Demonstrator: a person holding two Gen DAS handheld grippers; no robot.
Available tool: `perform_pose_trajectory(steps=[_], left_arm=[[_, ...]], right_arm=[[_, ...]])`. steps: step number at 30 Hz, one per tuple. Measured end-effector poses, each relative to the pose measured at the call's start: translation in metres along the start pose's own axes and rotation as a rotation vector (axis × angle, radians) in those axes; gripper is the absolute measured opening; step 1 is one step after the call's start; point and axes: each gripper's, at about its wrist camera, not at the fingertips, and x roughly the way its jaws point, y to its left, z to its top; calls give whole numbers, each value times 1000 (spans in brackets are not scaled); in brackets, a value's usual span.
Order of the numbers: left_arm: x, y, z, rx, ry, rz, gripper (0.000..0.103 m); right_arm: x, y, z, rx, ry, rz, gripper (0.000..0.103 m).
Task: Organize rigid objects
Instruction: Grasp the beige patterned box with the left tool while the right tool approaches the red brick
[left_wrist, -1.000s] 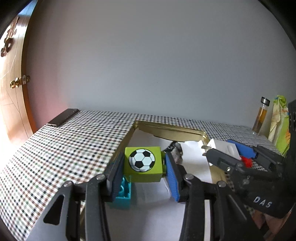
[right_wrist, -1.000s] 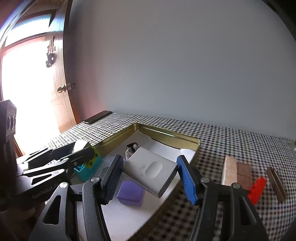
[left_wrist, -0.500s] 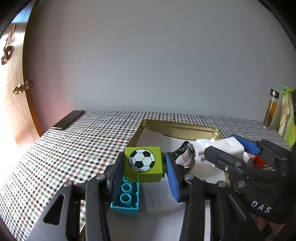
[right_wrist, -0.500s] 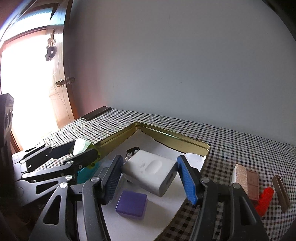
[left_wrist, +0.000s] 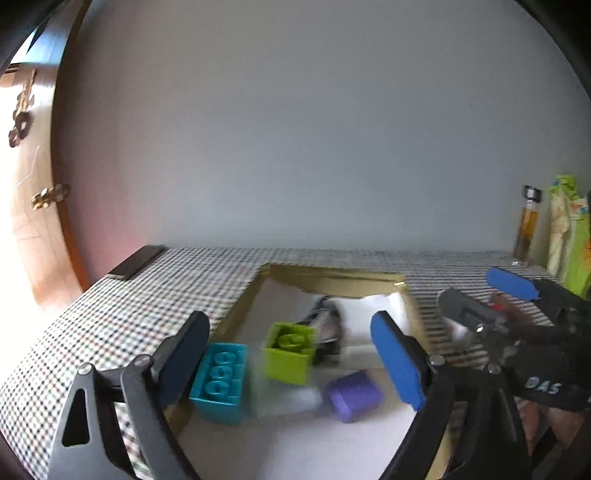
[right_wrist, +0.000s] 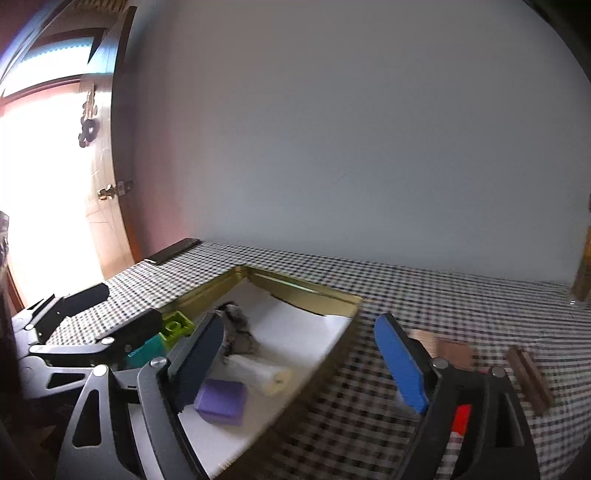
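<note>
A gold tin tray (left_wrist: 332, 275) lined with white paper sits on the checked tablecloth. In it lie a teal brick (left_wrist: 219, 380), a lime green brick (left_wrist: 290, 352), a purple block (left_wrist: 352, 395), a white charger (right_wrist: 258, 373) and a small grey and white object (right_wrist: 238, 325). My left gripper (left_wrist: 291, 354) is open and empty above the green brick. My right gripper (right_wrist: 303, 362) is open and empty above the tray's right edge. The tray also shows in the right wrist view (right_wrist: 295, 284).
A black flat device (left_wrist: 135, 262) lies at the table's far left. A bottle (left_wrist: 528, 225) and a green packet (left_wrist: 570, 236) stand at the far right. On the cloth right of the tray lie brown bars (right_wrist: 528, 373), a tan and brown block (right_wrist: 443, 349) and a red piece (right_wrist: 461, 419).
My left gripper opened and let the green soccer-ball brick drop into the tray. My right gripper opened and let the white charger fall into the tray. Both grippers drew back.
</note>
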Motion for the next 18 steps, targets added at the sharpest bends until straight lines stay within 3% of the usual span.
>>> perform_pose_trajectory(steps=[5,10,15,18], left_arm=[[-6,-47,-1,69,-13,-91,90],[-1,-97,-4,143,3,-165,91],[22,-138,-8,190,69,-203,91],[36,-155,-7,220,117,-226,89]], right_arm=[[-26,-42,-7,-46,-21,-141,86],[-39,-111,-17,55,6,-255,86],[-42,-164,-26,239,24,-259,86],[-34,-167,-26,256,55,-245,86]])
